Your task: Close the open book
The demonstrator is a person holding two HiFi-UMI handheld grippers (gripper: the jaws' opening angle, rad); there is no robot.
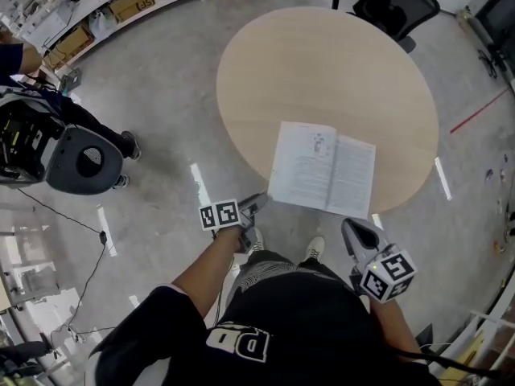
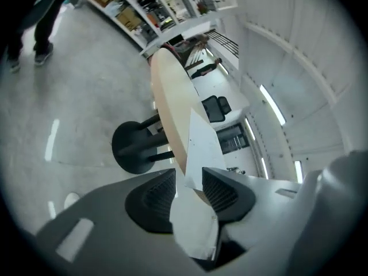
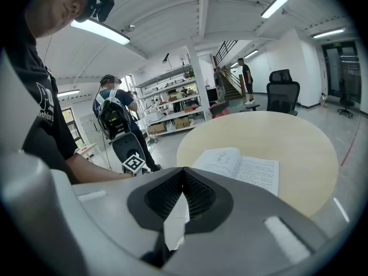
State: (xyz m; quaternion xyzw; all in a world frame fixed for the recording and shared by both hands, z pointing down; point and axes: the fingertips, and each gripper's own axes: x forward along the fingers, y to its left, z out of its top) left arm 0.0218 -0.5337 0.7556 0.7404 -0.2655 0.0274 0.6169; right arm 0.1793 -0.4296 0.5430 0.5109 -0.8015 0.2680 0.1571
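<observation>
Ribbed black pads of the right gripper (image 3: 183, 172) meet tip to tip, with nothing between its jaws. Ahead of them the open book (image 3: 241, 168) lies flat on the round, pale wooden tabletop (image 3: 287, 140). On the left gripper (image 2: 188, 174) the jaws stand wide apart and grip nothing, with the book's thin white corner just beyond their gap, at the tabletop's rim.
</observation>
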